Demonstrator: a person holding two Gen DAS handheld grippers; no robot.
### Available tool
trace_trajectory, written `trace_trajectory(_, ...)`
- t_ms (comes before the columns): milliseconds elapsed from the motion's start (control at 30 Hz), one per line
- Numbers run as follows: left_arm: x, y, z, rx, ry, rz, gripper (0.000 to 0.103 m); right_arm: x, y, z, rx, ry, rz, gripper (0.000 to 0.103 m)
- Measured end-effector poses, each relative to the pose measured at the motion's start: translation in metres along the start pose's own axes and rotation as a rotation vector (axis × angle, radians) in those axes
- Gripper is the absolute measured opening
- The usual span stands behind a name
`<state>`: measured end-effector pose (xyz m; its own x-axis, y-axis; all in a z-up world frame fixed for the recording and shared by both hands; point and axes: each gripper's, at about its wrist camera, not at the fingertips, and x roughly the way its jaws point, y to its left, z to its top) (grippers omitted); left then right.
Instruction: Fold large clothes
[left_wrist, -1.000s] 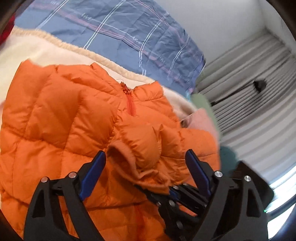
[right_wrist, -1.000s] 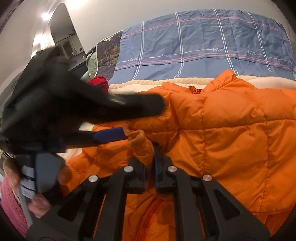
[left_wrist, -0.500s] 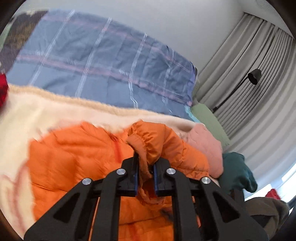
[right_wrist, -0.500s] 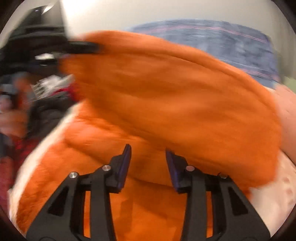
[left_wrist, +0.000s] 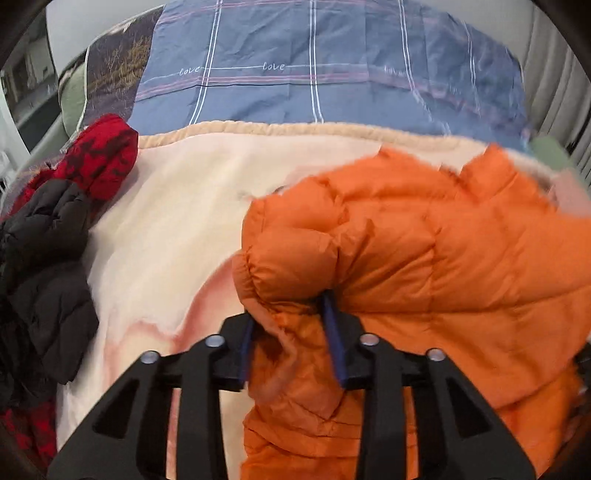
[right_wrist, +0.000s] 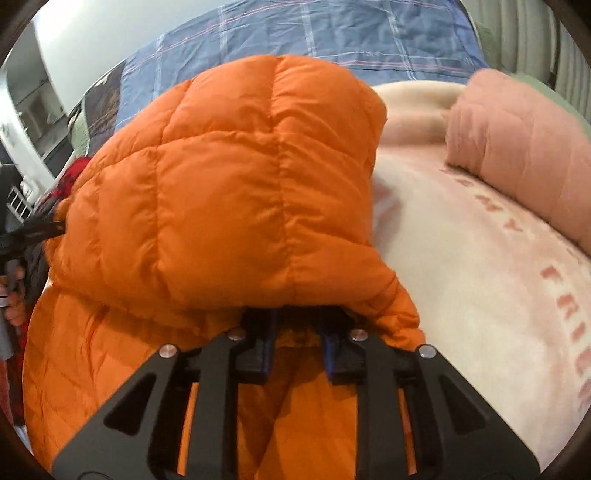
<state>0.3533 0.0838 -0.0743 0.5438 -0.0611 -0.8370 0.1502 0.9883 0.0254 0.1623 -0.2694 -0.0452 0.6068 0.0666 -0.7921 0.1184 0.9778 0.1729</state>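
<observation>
An orange puffer jacket (left_wrist: 443, 251) lies bunched on a cream blanket (left_wrist: 177, 221) on the bed. My left gripper (left_wrist: 291, 328) is partly closed around a bunched sleeve or edge of the jacket, fabric filling the gap between the blue pads. In the right wrist view the jacket (right_wrist: 229, 177) drapes over my right gripper (right_wrist: 297, 328), a quilted fold hanging over the fingertips; the jaws stand a little apart with orange fabric between them. The cream blanket (right_wrist: 461, 277) lies to its right.
A black jacket (left_wrist: 40, 280) and a red patterned garment (left_wrist: 99, 155) lie at the left. A blue plaid sheet (left_wrist: 314, 74) covers the far bed. A pink quilted garment (right_wrist: 517, 147) lies at the right. A hand (right_wrist: 14, 295) shows at the left edge.
The left gripper closed on the jacket sleeve and carried it leftward over the blanket. The right gripper let go, opened partway, and now sits under a lifted jacket fold.
</observation>
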Motion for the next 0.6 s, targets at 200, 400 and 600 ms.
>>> trace_trajectory(200, -0.038, -0.003, -0.001, 0.083, -0.066, 0.049, 0.048, -0.047, 0.01, -0.012, -0.1, -0.035, -0.007, 0.04)
trace_trajectory(400, -0.103, -0.028, 0.006, 0.071, -0.226, -0.128, 0.048, -0.099, 0.034, 0.027, -0.145, -0.25, 0.031, 0.046)
trace_trajectory(600, -0.022, -0.085, -0.009, 0.226, -0.126, 0.023, 0.062, 0.028, 0.012, 0.051, -0.002, 0.031, -0.02, 0.054)
